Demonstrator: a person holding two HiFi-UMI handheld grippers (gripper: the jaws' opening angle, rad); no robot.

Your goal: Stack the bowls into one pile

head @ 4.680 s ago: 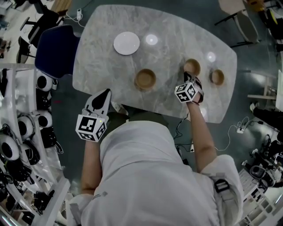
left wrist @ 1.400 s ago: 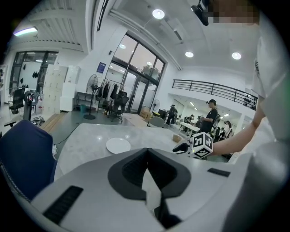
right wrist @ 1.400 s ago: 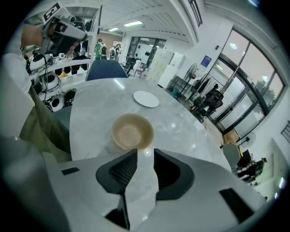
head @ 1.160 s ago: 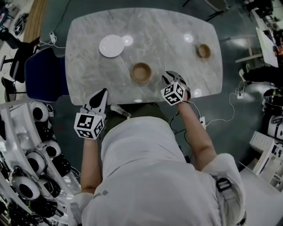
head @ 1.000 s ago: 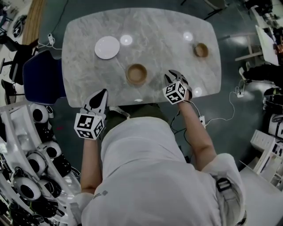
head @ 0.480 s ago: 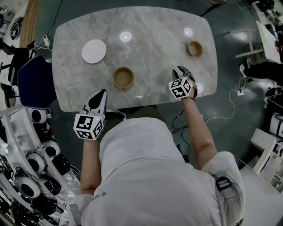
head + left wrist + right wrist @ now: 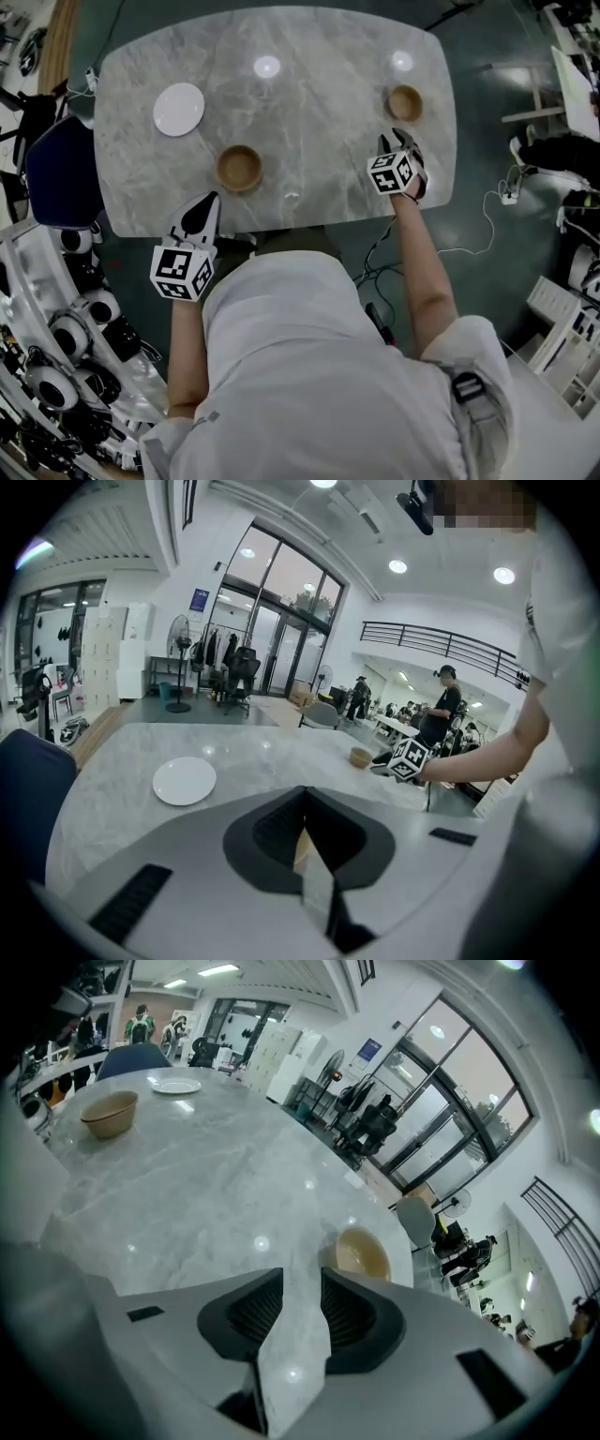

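A wide wooden bowl [image 7: 239, 168] stands near the table's front edge, and a smaller wooden bowl [image 7: 405, 102] stands at the far right. My right gripper [image 7: 398, 141] hovers just short of the small bowl [image 7: 361, 1252]. Its jaws have just been opening and stand open, with only bare tabletop between them [image 7: 302, 1274]. My left gripper [image 7: 207, 200] hangs at the front edge, left of the wide bowl, its jaws together [image 7: 305, 794] on nothing. The wide bowl [image 7: 110, 1113] also shows far left in the right gripper view.
A white plate [image 7: 178, 109] lies at the table's far left, also seen as the plate [image 7: 185, 780]. The marble table [image 7: 319, 122] has rounded edges. A blue chair [image 7: 56, 173] stands at the left, and shelves of gear fill the lower left.
My right gripper has moved right, away from the wide bowl and up to the small one. Three separate bowls showed earliest; now two spots show. The left gripper stayed by the front edge.
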